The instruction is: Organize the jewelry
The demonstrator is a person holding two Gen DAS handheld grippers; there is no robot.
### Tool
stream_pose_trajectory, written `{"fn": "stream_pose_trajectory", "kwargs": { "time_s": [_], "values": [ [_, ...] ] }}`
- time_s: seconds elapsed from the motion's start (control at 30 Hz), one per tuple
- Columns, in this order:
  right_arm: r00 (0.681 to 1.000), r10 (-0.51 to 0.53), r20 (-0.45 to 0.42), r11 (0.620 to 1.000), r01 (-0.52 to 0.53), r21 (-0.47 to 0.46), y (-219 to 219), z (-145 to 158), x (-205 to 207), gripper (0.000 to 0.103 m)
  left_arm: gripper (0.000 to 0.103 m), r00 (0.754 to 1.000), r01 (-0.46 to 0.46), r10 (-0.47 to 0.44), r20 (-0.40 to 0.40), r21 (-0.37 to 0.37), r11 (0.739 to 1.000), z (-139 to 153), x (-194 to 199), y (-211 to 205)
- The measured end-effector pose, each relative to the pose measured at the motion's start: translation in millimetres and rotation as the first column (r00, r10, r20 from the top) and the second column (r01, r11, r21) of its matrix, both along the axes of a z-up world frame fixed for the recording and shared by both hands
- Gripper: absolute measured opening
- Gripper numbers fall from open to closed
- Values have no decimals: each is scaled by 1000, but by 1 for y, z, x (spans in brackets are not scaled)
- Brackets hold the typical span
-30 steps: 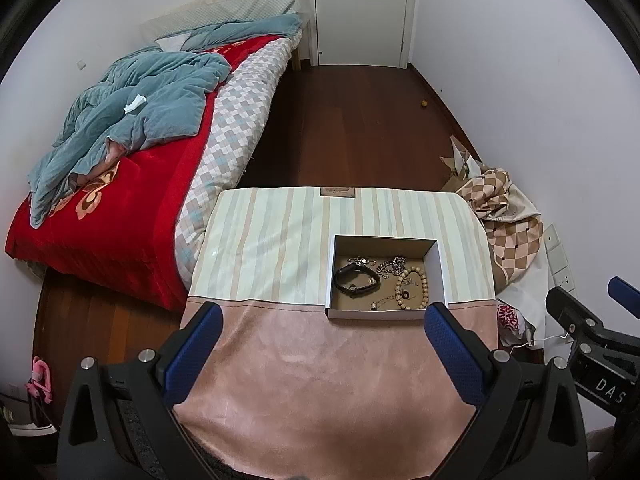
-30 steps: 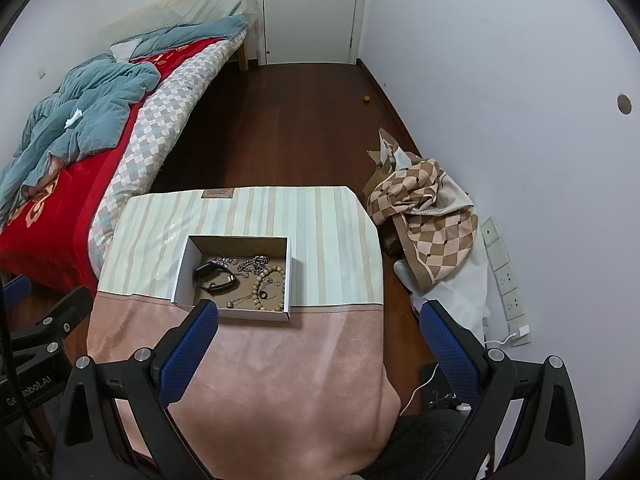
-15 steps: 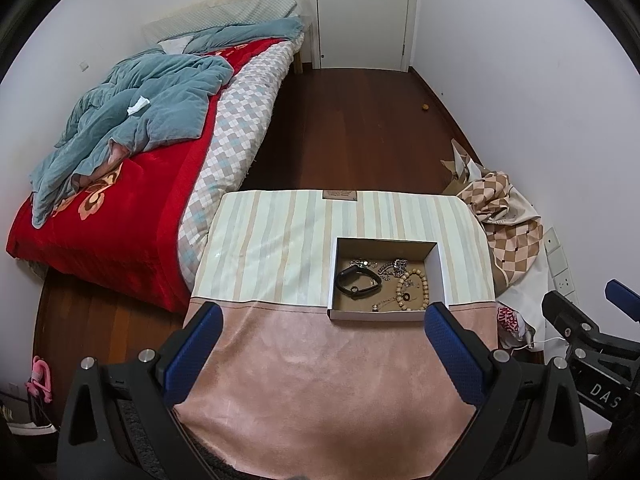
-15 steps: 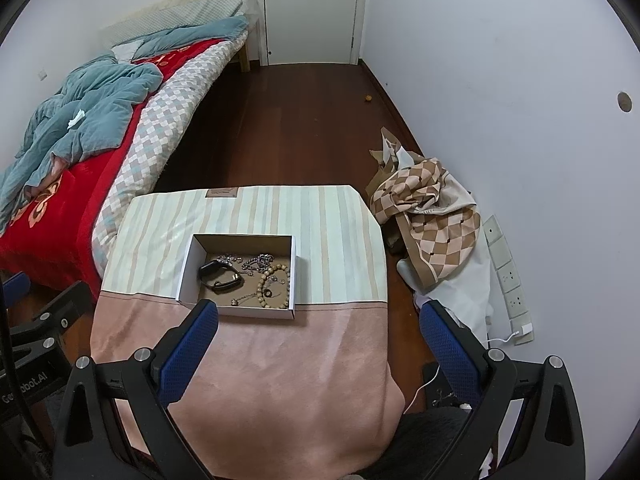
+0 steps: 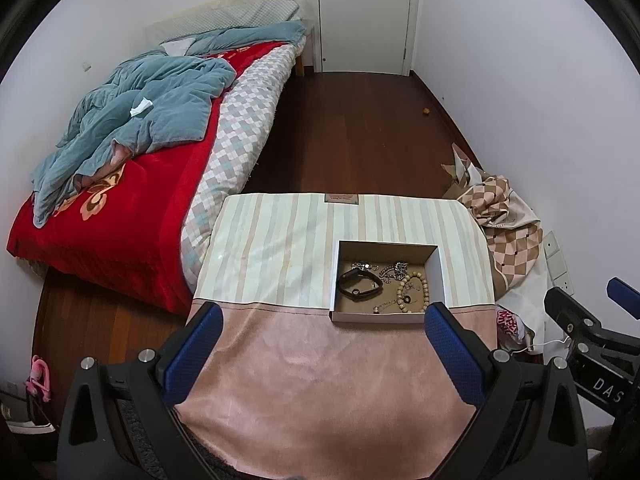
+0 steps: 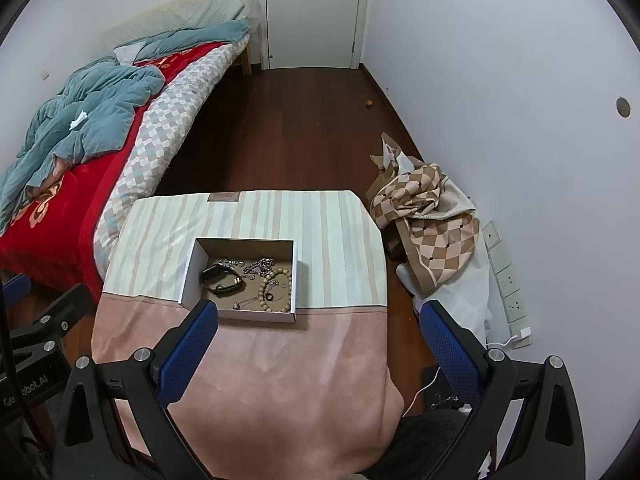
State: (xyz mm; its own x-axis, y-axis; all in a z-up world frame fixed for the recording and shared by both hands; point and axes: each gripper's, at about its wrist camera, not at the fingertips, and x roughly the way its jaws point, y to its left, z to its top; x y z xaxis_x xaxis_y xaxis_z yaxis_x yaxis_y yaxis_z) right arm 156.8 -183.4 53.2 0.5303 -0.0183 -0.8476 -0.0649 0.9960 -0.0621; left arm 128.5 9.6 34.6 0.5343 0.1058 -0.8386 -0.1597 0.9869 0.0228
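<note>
A shallow open cardboard box (image 5: pixel 435 276) (image 6: pixel 190 270) sits on a cloth-covered table. Inside lie a black wristband (image 5: pixel 359 283) (image 6: pixel 221 279), a wooden bead bracelet (image 5: pixel 414 291) (image 6: pixel 275 289), silver chains (image 5: pixel 394 270) (image 6: pixel 258 266) and a small ring (image 5: pixel 407 299). My left gripper (image 5: pixel 320 324) is open and empty, held above the table's near pink part, short of the box. My right gripper (image 6: pixel 318 320) is open and empty, above the table's near right side, its left finger just before the box's near wall.
The table cloth is striped at the far half (image 5: pixel 280 240) and pink near me (image 6: pixel 280 380). A bed (image 5: pixel 120 184) with red cover and blue quilt stands left. A checkered cloth pile (image 6: pixel 428 216) lies by the right wall. A shut door (image 5: pixel 364 16) is far back.
Both views have shifted slightly; the table and box sit a little lower in frame. Both grippers stay open and empty. The jewelry has not moved.
</note>
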Motion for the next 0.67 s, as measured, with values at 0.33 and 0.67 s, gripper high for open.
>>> {"fn": "stream_pose_trajectory", "kwargs": {
  "time_s": [0.33, 0.67],
  "values": [
    [1000, 0, 2, 1000, 0, -1, -1, 1, -1, 102, 103, 1000, -3, 3, 5, 4, 1000, 1, -1, 0],
    [1000, 2, 6, 1000, -2, 0, 1, 4, -3, 102, 103, 1000, 2, -2, 25, 5, 1000, 4, -6, -2]
  ]
}}
